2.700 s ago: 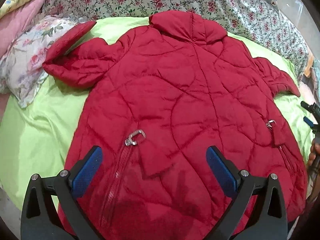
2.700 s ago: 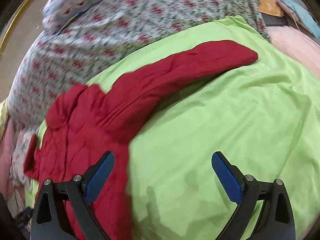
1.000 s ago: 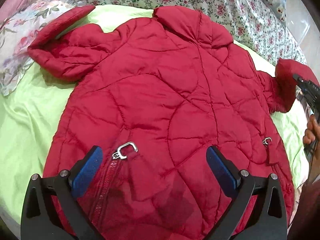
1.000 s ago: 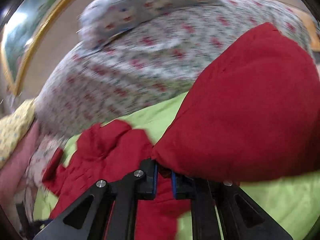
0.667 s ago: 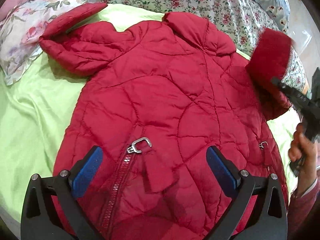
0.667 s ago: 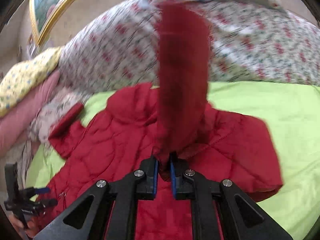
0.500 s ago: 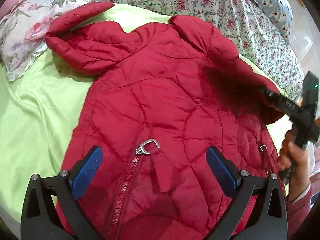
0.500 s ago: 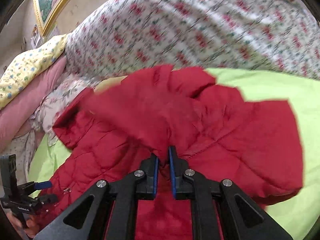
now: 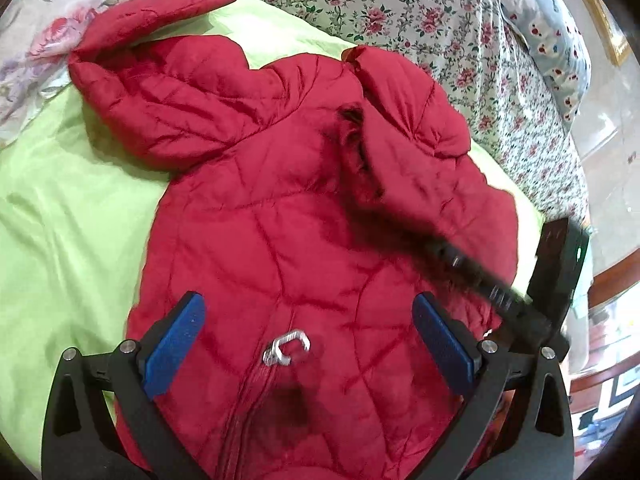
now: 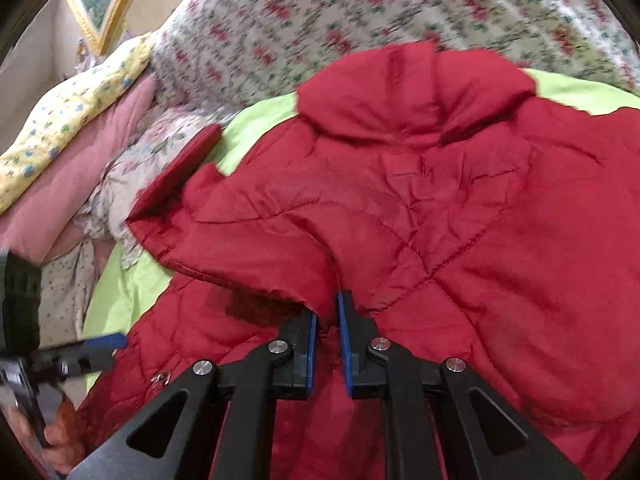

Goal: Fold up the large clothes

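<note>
While the bed (image 9: 52,216), spread with a lime-green sheet and backed by floral bedding (image 9: 460,28), carried the whole job, the red quilted jacket (image 9: 280,216) lay spread flat across it, collar toward the pillows and zipper toward the cameras. Its far sleeve (image 9: 152,92) stretched out unfolded toward a flowered pillow (image 9: 24,52), whereas the near sleeve (image 10: 248,236) had been brought over onto the jacket's body.

That sleeve's cuff sat between the pads of the right claw (image 10: 327,340), whose jaws were just beginning to open, with red fabric between them. To do this step well, the cuff likely needed to settle flat on the chest panel before release, with the sleeve lying straight along the body rather than bunched, since puffy quilting tends to spring back. A gentle downward press before withdrawing would probably help.

The left claw (image 9: 308,344) hovered wide and empty over the lower front, just above the metal zipper pull (image 9: 288,350). It seemed well placed to pin the body steady, then reach for the far sleeve.
</note>
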`<action>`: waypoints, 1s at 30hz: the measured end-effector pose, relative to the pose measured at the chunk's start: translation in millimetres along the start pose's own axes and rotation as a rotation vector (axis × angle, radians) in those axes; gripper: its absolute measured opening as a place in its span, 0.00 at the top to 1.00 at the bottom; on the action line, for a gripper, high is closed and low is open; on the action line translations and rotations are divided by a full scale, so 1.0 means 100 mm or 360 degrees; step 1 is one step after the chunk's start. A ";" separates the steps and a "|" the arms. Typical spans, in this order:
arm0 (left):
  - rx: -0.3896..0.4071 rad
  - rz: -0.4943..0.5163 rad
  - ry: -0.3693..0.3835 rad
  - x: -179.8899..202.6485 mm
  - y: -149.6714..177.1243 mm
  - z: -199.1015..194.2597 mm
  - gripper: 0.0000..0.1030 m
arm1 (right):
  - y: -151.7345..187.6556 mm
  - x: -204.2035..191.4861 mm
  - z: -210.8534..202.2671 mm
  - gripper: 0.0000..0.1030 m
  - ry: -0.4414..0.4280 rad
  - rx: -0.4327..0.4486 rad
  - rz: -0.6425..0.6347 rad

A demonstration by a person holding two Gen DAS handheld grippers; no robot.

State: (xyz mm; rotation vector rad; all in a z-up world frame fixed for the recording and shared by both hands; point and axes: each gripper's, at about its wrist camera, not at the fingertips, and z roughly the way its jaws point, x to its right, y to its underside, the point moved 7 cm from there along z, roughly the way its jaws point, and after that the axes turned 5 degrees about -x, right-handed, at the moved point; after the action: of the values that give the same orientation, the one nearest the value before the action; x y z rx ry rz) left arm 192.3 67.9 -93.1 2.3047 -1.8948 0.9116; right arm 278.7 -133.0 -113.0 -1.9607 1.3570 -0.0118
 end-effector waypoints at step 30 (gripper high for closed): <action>-0.0034 0.0212 0.0012 0.04 -0.74 0.53 0.85 | 0.01 0.45 -0.77 0.64 0.0319 0.0164 0.0077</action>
State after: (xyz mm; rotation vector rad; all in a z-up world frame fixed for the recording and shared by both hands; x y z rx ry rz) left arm 281.6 64.1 -109.9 2.1819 -2.0655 0.9056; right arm 267.3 -213.0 -74.4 -1.8791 1.5008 -0.2564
